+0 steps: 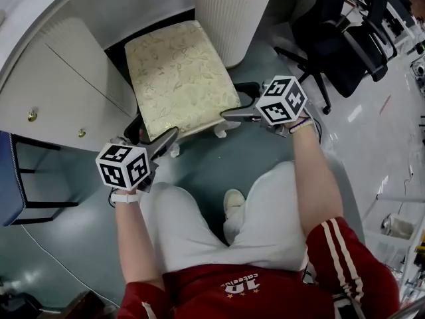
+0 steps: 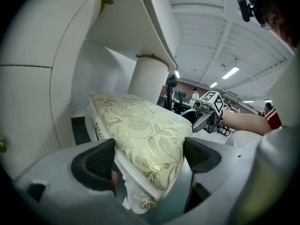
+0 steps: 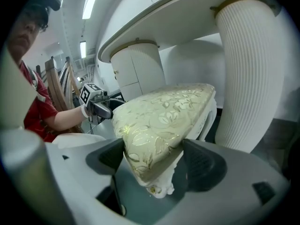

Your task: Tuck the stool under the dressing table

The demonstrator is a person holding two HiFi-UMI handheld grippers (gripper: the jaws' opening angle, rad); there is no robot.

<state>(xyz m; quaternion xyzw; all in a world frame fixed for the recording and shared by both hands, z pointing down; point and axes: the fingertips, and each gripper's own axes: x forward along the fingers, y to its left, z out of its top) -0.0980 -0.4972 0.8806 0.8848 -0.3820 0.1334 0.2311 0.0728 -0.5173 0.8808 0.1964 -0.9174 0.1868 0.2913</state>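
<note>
The stool (image 1: 179,75) has a cream floral cushion and white carved legs. It stands with its far part in the knee gap of the white dressing table (image 1: 60,78). My left gripper (image 1: 171,135) is at the stool's near left corner, and in the left gripper view my left gripper (image 2: 150,156) has both pads against that cushion corner (image 2: 150,139). My right gripper (image 1: 227,114) is at the near right corner, and in the right gripper view my right gripper (image 3: 152,156) is closed on that cushion corner (image 3: 154,130). Each gripper also shows in the other's view: the right gripper (image 2: 206,118) and the left gripper (image 3: 101,109).
A fluted white pedestal (image 1: 232,12) of the table stands just right of the stool. A black office chair (image 1: 345,38) is further right. At the left edge there is a blue seat on a black frame (image 1: 10,178). The person's legs (image 1: 199,231) are close behind the stool.
</note>
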